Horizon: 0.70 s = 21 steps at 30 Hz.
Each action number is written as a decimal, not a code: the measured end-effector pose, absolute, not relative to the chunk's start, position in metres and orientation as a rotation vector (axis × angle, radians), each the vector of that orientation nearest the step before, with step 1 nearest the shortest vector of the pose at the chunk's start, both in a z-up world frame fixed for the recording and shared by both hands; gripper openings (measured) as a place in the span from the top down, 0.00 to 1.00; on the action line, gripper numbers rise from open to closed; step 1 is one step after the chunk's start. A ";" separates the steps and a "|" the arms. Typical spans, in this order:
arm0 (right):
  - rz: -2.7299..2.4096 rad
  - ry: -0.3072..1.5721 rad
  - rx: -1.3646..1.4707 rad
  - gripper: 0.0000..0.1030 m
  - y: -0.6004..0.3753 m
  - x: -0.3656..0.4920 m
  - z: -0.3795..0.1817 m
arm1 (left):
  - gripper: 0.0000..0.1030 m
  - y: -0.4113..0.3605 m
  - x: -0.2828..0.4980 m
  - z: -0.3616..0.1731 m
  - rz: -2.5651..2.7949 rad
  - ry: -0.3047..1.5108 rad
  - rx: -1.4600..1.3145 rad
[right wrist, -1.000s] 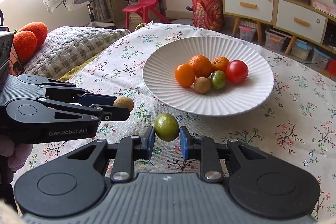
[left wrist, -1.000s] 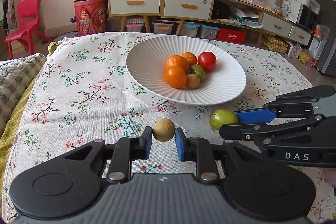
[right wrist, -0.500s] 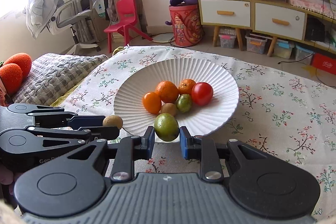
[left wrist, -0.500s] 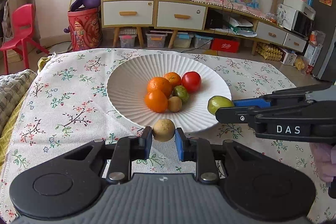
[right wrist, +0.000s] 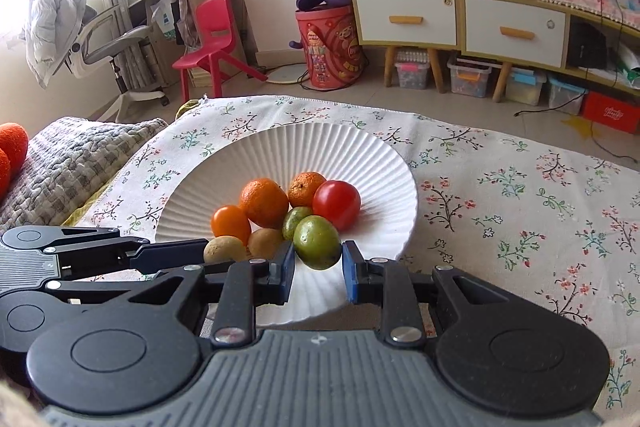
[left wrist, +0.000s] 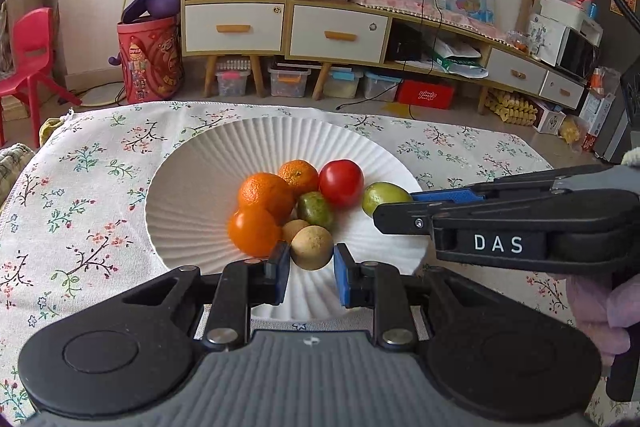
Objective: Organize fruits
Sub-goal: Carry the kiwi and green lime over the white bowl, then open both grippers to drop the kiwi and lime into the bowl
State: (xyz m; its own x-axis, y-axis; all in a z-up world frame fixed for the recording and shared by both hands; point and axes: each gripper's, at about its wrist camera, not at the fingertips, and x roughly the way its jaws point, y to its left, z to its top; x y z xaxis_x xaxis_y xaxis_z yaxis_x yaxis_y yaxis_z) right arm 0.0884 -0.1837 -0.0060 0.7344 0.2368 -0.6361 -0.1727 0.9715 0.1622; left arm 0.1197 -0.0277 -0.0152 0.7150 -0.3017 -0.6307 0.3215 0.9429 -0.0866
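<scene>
Holding a tan round fruit between its blue pads, the left hand-held gripper is occupying the lower centre of the left wrist view; its fingers are clamped on the fruit, which is sitting over the near rim of the white ribbed plate. Entering from the right of the same frame, the right hand-held gripper is clamping a green fruit that is lying over the right part of the plate, just beside the red tomato. In the plate's hollow, two mandarins, a smooth orange fruit, a mottled green fruit and a second tan fruit are resting together in a cluster with the tomato.

In the right wrist view, the right hand-held gripper is showing at lower centre, its pads pressing both sides of the green fruit above the plate's near half. The left hand-held gripper is reaching in from the left edge, carrying the tan round fruit next to the cluster.

The plate is standing on a surface covered by a floral cloth. A grey knitted blanket is lying at the left of the frame, and a red chair and a wooden cabinet are standing in the upper background.
</scene>
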 end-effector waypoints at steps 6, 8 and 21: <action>0.227 0.727 0.091 0.78 -0.188 0.094 -0.008 | 0.93 -0.034 0.127 -0.021 -0.340 0.708 0.029; 0.227 0.732 0.089 0.78 -0.189 0.095 -0.008 | 0.93 -0.035 0.127 -0.022 -0.340 0.710 0.027; 0.234 0.733 0.104 0.73 -0.193 0.091 -0.003 | 0.86 -0.037 0.123 -0.018 -0.357 0.708 0.023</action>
